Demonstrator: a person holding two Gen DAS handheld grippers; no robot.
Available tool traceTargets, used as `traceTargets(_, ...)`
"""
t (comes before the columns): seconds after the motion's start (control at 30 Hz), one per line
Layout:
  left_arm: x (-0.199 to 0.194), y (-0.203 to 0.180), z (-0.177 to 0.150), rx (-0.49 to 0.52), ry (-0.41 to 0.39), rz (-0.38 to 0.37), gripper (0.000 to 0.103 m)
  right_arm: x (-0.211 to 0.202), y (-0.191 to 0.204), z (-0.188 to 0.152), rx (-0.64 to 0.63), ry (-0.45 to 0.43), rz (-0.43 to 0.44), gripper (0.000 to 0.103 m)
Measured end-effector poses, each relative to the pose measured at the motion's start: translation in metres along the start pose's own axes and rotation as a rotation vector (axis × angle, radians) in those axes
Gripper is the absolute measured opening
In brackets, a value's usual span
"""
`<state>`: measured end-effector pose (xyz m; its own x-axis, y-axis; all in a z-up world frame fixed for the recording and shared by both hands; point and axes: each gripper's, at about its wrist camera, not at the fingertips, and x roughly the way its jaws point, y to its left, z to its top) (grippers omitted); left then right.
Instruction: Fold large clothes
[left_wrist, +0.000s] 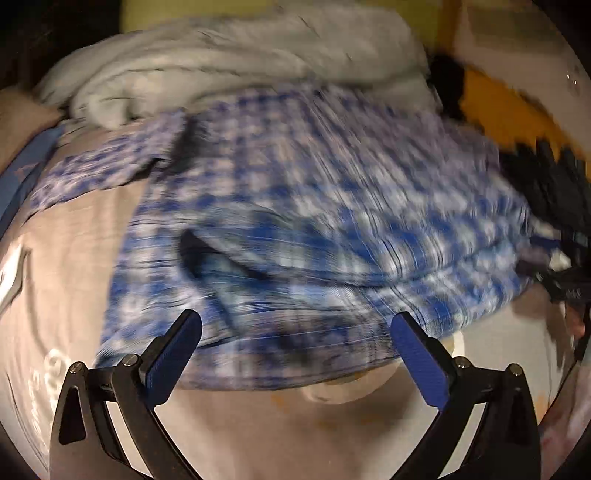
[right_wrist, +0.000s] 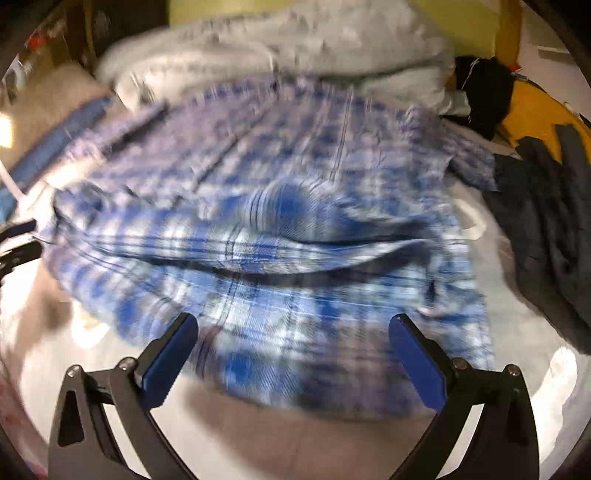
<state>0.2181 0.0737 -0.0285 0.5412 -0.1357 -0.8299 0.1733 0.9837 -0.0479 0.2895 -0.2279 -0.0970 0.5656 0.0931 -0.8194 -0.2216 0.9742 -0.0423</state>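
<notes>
Wide-open claws (left_wrist: 295, 332) over plaid shirt (left_wrist: 295, 206)

Black claw (left_wrist: 295, 325), blue pads (left_wrist: 421, 362)

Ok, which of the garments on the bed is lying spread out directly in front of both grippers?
The blue-and-white plaid shirt. It lies spread out flat; the grey fleece is bunched behind it, and the dark garment is off to the right.

Blue-and-white plaid shirt (right_wrist: 266, 229), pale grey blanket (right_wrist: 295, 48), dark grey garment (right_wrist: 546, 221), yellow cloth (right_wrist: 532, 110).
</notes>
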Motion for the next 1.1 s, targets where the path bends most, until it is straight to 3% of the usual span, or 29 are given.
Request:
traceTargets(0.07, 0.021, -0.008, 0.007, 0.040, 0.072, 0.032, 0.094, 0.021, 0.008, 0.010, -0.021, 0.047, -0.048, 0.103)
traceTargets(0.17, 0.047, -0.008, 0.023, 0.050, 0.094, 0.081, 0.092, 0.034, 0.009, 0.028, -0.024, 0.014, -0.096, 0.103)
traceTargets(0.3, 0.054, 0.009, 0.052, -0.020, 0.004, 0.137, 0.092, 0.029, -0.009, 0.056, 0.075, -0.089, -0.113, 0.103)
traceTargets(0.47, 0.031, 0.030, 0.072, -0.111, -0.099, 0.157, 0.092, 0.009, -0.038, 0.066, 0.188, -0.133, -0.106, 0.103)
traceTargets(0.67, -0.014, 0.058, 0.053, -0.103, -0.166, 0.186, 0.093, -0.030, -0.065, 0.034, 0.216, -0.215, -0.111, 0.103)
traceTargets(0.8, -0.035, 0.082, 0.027, -0.117, -0.162, 0.227, 0.096, -0.043, -0.085, 0.009, 0.229, -0.213, -0.095, 0.103)
traceTargets(1.0, -0.022, 0.112, -0.009, -0.175, -0.114, 0.294, 0.096, -0.043, -0.094, -0.008, 0.151, -0.219, -0.137, 0.103)
traceTargets(1.1, -0.005, 0.124, -0.016, -0.210, -0.079, 0.317, 0.096, -0.033, -0.094, -0.012, 0.105, -0.201, -0.120, 0.088)
